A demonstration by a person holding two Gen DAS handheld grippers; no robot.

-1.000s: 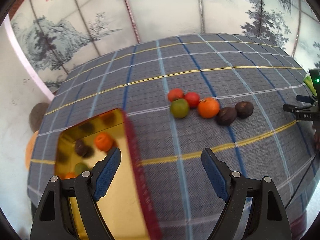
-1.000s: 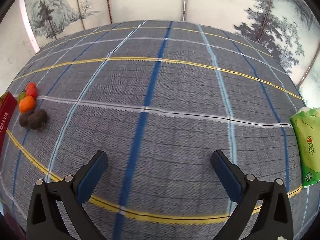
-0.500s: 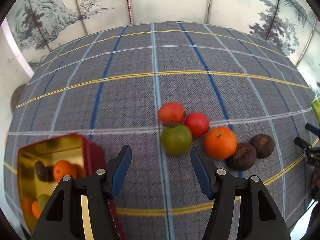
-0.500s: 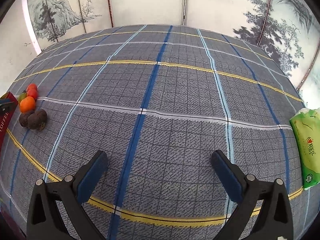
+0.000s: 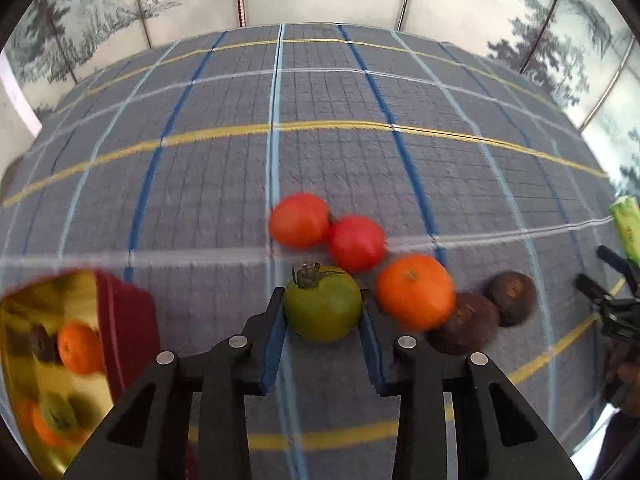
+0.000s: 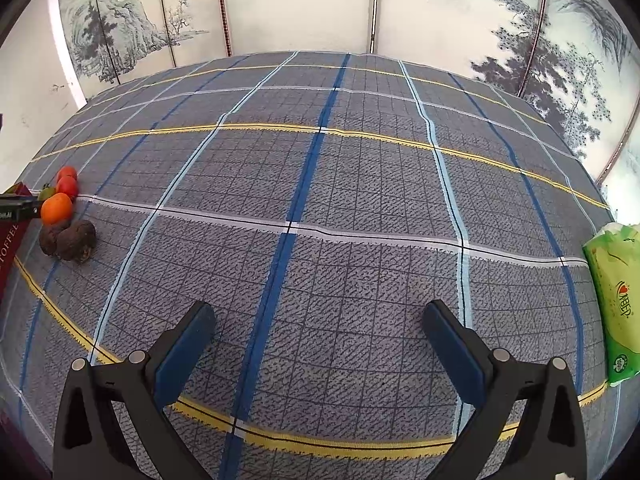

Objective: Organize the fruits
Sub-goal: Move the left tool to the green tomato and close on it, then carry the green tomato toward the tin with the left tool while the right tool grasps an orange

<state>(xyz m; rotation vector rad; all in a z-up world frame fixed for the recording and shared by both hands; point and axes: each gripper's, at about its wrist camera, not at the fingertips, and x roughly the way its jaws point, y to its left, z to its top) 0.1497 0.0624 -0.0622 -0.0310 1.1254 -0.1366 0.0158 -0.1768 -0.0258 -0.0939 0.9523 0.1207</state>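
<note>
- The table point(image 6: 360, 184) is covered with a grey checked cloth crossed by blue, pale blue, white and yellow lines; it fills most of both views.
- Behind it stands a folding screen point(image 6: 296, 4) painted with trees and hills.
- A tin box point(image 5: 120, 320), red outside and gold inside, sits at the left edge of the left wrist view; an orange fruit, a dark one and a greenish one lie in it, blurred.
- A green packet of tissues point(image 6: 614, 300) lies at the right edge of the cloth, well apart from the fruit.
- The right gripper point(image 6: 320, 344) hangs over bare cloth with its blue pads wide apart and nothing between them.
- The left gripper point(image 5: 323, 322) has just been closing, and its two blue pads now press on either side of the green tomato point(image 5: 323, 308), which sits on the cloth with its stem cap up.
- An orange point(image 5: 414, 290) lies just to the right of that tomato, close to the right pad.
- Two dark brown fruits point(image 5: 466, 324) lie side by side to the right of the orange, the nearer one touching it.
- Two red tomatoes point(image 5: 300, 220) lie touching each other just behind the green one.
- In the right wrist view the same cluster of fruit shows small at the far left edge, beside the red box.
</note>
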